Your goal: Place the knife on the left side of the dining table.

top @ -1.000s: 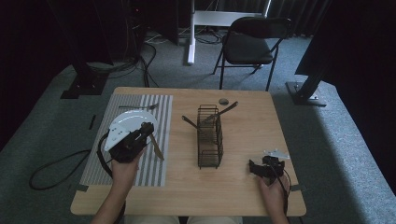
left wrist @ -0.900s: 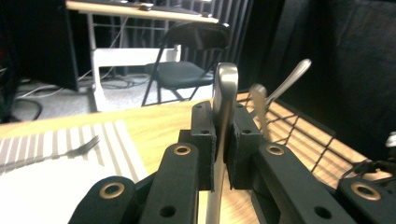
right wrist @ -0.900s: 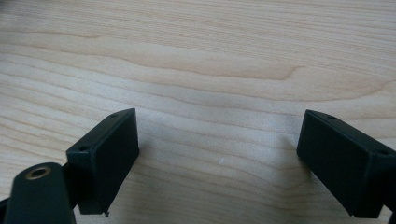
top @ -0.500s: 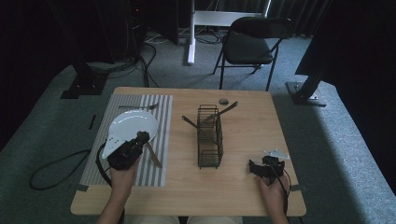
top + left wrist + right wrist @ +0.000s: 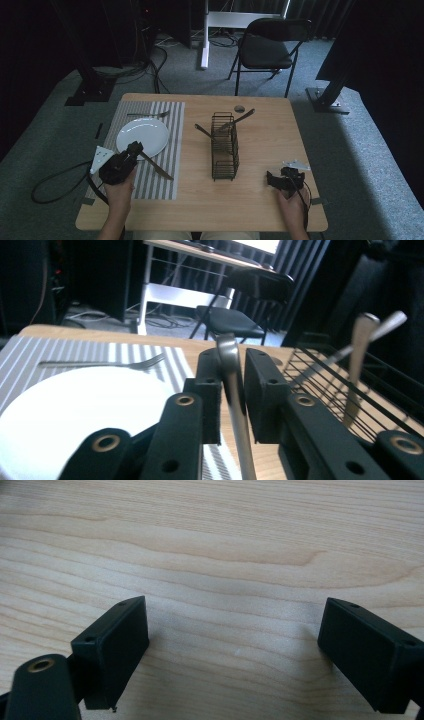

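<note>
Left gripper (image 5: 134, 149) is clamped on a table knife (image 5: 231, 371); in the left gripper view its rounded end stands up between the pads and the rest runs down past the jaws. From the high view the knife (image 5: 156, 166) slants away from the gripper toward the near right over the striped placemat (image 5: 165, 150), just beside the white plate (image 5: 142, 136), low over the mat; I cannot tell whether its far end touches the cloth. Fork (image 5: 148, 114) lies on the mat beyond the plate. Wire rack (image 5: 224, 145) stands mid-table with other cutlery (image 5: 239, 118) sticking out. Right gripper (image 5: 274, 180) rests near the front right of the table (image 5: 270, 135), jaws spread wide with nothing between them, bare wood below (image 5: 235, 580). Judged step: laying the knife down on the mat to the right of the plate. Risks: I hold the knife close to one end, so the long free length can lever in the pads and swing or slip if I tilt the wrist; a release while it is off the mat would let it drop and skid, perhaps onto the wood. Coming in too close to the plate could knock the rim and shift it. Dragging the tip could ruck the mat.
</note>
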The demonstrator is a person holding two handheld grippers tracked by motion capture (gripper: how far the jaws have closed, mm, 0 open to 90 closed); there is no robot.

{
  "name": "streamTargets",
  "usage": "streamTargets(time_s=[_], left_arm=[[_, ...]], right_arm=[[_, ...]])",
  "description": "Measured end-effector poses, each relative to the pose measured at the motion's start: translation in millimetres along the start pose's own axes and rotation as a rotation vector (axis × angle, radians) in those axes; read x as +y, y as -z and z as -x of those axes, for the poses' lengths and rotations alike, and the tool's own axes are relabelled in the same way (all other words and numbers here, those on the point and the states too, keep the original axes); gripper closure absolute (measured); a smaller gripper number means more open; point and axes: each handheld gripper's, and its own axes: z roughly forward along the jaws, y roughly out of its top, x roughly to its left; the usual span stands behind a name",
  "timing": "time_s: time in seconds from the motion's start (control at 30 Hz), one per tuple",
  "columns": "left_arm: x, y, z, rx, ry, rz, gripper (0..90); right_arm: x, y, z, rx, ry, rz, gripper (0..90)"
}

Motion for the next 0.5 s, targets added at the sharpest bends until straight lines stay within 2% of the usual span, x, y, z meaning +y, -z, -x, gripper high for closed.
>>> streamTargets(time_s=[0.03, 0.17, 0.27, 0.3, 0.37, 0.5], left_arm=[[-1.8, 1.8, -4.2, 0.025, 0.005, 0.000, 77.0], [-9.0, 5.7, -17.5, 0.079, 0.029, -0.004, 75.0], [-16.9, 7.7, -28.9, 0.110, 0.054, -0.011, 72.7], [-16.9, 7.7, -28.9, 0.110, 0.054, -0.011, 72.1], [-25.8, 8.8, -41.2, 0.147, 0.087, -0.030, 70.2], [-38.2, 8.6, -57.1, 0.172, 0.110, -0.044, 67.2]], right_arm=[[0.0, 0.0, 0.0, 0.000, 0.000, 0.000, 11.9], [0.0, 0.0, 0.0, 0.000, 0.000, 0.000, 11.9], [0.0, 0.0, -0.1, 0.000, 0.000, 0.000, 11.9], [0.0, 0.0, -0.1, 0.000, -0.001, 0.000, 11.9], [0.0, 0.0, -0.1, -0.001, 0.000, 0.000, 11.8], [0.0, 0.0, -0.1, -0.001, -0.001, 0.000, 11.9]])
